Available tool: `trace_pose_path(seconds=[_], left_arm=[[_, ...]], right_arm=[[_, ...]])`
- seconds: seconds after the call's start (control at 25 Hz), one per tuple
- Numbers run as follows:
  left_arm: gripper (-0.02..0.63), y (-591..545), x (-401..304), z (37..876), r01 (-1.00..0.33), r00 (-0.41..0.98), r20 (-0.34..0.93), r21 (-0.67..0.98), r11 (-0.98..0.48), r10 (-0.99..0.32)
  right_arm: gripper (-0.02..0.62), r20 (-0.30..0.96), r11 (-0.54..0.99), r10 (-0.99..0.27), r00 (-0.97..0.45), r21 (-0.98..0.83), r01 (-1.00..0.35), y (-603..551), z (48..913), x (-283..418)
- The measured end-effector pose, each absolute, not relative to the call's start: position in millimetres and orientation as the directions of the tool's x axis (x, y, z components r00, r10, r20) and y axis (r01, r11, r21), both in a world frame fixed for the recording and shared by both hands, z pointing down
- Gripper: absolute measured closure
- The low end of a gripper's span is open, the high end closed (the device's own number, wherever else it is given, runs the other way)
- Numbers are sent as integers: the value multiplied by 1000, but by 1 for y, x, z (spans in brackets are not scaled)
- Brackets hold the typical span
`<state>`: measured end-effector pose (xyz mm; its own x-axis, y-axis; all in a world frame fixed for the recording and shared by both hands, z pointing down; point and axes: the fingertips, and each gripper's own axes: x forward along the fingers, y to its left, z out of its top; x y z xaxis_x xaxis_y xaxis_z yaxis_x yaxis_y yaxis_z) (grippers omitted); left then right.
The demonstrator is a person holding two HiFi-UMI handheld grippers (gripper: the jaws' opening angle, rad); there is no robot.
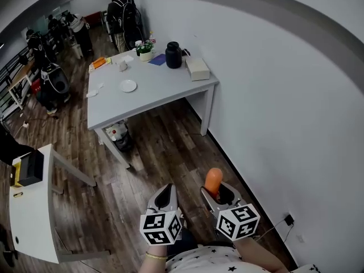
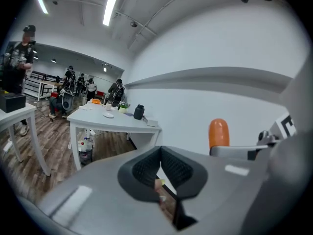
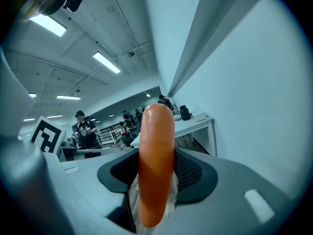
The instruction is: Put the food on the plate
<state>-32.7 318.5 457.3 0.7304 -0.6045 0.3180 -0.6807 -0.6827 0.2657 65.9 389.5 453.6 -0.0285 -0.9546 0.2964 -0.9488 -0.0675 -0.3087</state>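
One orange sausage [image 3: 156, 151], upright and clamped in right tool [image 3: 156, 175], well apart from white plate [image 1: 128, 86] on far grey desk [image 1: 165, 87]; left tool [image 2: 160, 168] closed, empty; carry step judged in hand; next called for: walk to desk, lower over plate, release.

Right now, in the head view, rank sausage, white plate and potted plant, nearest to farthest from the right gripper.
1. Sausage, held in the right gripper.
2. White plate, middle of the table.
3. Potted plant, table's far end.

Upright orange sausage [image 3: 156, 165], white plate [image 1: 128, 86] well apart
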Motion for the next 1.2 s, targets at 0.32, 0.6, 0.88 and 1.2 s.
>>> trace_pose_path(seconds=[0.32,0.6,0.88,1.2], left_arm=[[598,173,-15,439,-700,712,306,224,-679,-633],[598,57,-17,436,-738,673,312,226,-636,-670],[598,-22,-28,440,-783,622,326,235,-576,-712],[598,-109,-42,455,-834,551,334,244,-494,-765]], right_arm=[[380,258,2,-963,-81,-290,-957,234,429,80],[380,257,40,-959,-117,-287,-957,116,430,84],[380,306,79,-937,-168,-284,-956,36,441,83],[380,319,177,-911,-261,-269,-947,-74,449,78]])
